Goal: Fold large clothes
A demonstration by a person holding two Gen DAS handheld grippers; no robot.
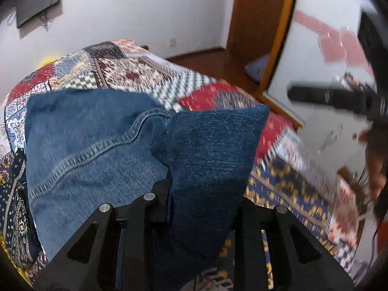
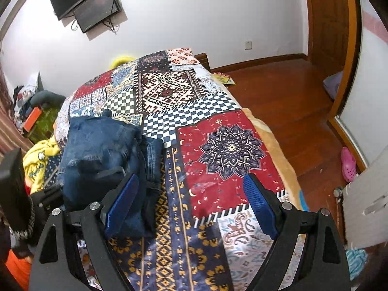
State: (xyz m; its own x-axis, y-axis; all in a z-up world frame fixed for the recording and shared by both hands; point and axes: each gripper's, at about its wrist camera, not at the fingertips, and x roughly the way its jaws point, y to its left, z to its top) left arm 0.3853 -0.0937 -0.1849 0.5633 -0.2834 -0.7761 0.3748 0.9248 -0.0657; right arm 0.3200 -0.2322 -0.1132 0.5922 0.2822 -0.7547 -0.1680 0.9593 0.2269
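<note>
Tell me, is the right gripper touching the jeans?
Apart. The right wrist view shows the right gripper open over the bedspread, with the jeans behind its left finger and nothing between the pads.

Left wrist view: close over the jeans (image 1: pixel 97 150), facing down the bed (image 1: pixel 291 181). Right wrist view: higher, farther back. Shared: jeans (image 2: pixel 101 150), patchwork bed (image 2: pixel 218 150).

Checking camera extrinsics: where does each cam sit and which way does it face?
Left wrist: on the left gripper, facing along its fingers over the bed to the wall; fingers shut on the jeans; the blurred right gripper shows at right.
Right wrist: on the right gripper, facing up the bed to the wall; blue pads wide apart, holding nothing.
Shared: jeans, bed, TV, door.
</note>
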